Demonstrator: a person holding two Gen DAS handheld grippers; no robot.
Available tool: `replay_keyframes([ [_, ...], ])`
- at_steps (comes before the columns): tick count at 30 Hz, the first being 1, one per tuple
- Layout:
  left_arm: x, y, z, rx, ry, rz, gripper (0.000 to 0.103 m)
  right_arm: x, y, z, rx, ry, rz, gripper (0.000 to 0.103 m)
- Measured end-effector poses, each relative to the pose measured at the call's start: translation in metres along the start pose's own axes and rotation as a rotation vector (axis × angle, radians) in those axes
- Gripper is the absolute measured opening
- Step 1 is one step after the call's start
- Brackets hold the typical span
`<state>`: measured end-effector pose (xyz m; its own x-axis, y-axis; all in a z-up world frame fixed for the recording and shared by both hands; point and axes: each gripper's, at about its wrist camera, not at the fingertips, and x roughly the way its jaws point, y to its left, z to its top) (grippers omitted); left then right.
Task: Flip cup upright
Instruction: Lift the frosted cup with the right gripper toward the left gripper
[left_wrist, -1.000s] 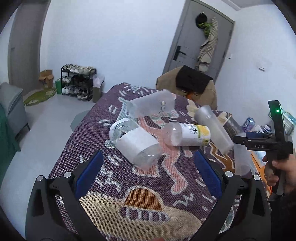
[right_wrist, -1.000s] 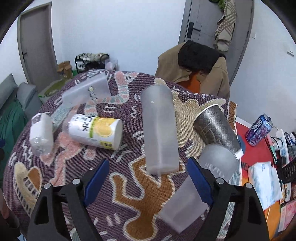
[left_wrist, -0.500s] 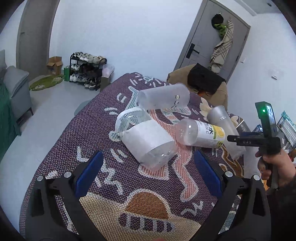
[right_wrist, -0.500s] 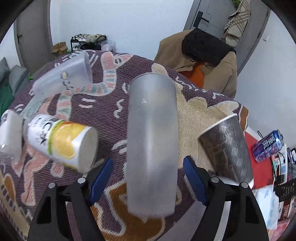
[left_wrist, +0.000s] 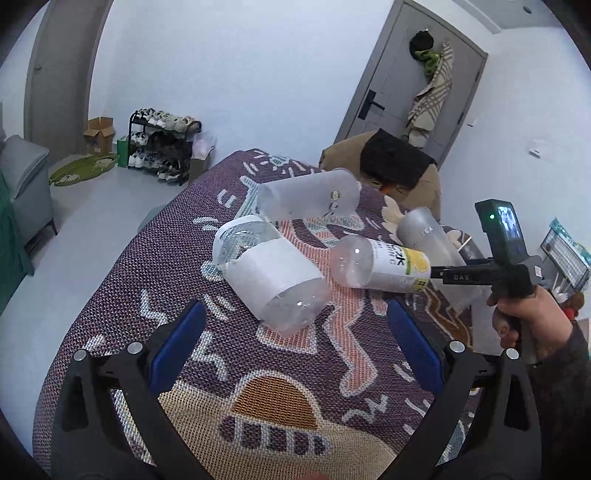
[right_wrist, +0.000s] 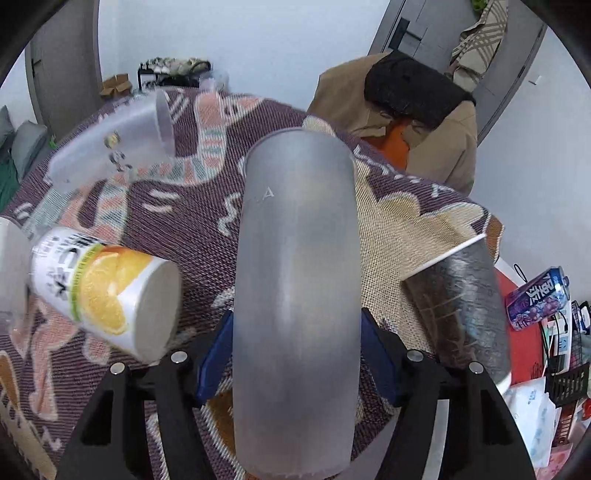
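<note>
While the left hand-held gripper (left_wrist: 295, 345) hovered spread over the woven counter cloth (left_wrist: 280, 413), the right hand-held gripper (right_wrist: 295, 354) straddled the empty frosted tall cup (right_wrist: 295, 295), lying on its side, blue pads beside its walls.

Frosted cup (right_wrist: 295, 295) hides right tongs' (right_wrist: 295, 354) pad contact; base cut off.

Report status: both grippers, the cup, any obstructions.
Right gripper astride the frosted cup, blue pads at its sides, contact unclear. Left gripper open, empty. Cup lying on its side. Lemon cup and dark cup close alongside.
</note>
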<state>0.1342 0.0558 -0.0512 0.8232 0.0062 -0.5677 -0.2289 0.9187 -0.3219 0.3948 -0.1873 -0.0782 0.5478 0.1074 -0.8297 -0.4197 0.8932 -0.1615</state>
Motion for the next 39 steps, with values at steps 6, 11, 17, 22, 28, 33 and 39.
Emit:
replay_keyframes([
  [6,-0.018,-0.001,0.001,-0.010,-0.021,-0.022,0.097,-0.043,-0.004,-0.008,0.031,-0.074,0.024,0.065],
  [11,-0.034,-0.009,-0.002,0.007,-0.038,-0.044,0.097,-0.084,-0.001,-0.022,0.065,-0.137,0.073,0.065],
  [17,-0.051,-0.016,-0.005,0.026,-0.047,-0.065,0.097,-0.126,0.015,-0.055,0.132,-0.187,0.195,0.065],
  [22,-0.062,-0.017,-0.007,0.043,-0.038,-0.080,0.097,-0.150,0.040,-0.088,0.159,-0.202,0.299,0.065],
  [28,-0.082,-0.009,-0.006,0.056,-0.037,-0.085,0.097,-0.164,0.060,-0.119,0.200,-0.195,0.355,0.065],
  [33,-0.084,0.003,-0.013,0.046,-0.007,-0.094,0.097,-0.164,0.071,-0.139,0.249,-0.182,0.381,0.065],
  [39,-0.081,0.008,-0.021,0.077,0.047,-0.103,0.097,-0.156,0.086,-0.175,0.349,-0.170,0.396,0.065],
])
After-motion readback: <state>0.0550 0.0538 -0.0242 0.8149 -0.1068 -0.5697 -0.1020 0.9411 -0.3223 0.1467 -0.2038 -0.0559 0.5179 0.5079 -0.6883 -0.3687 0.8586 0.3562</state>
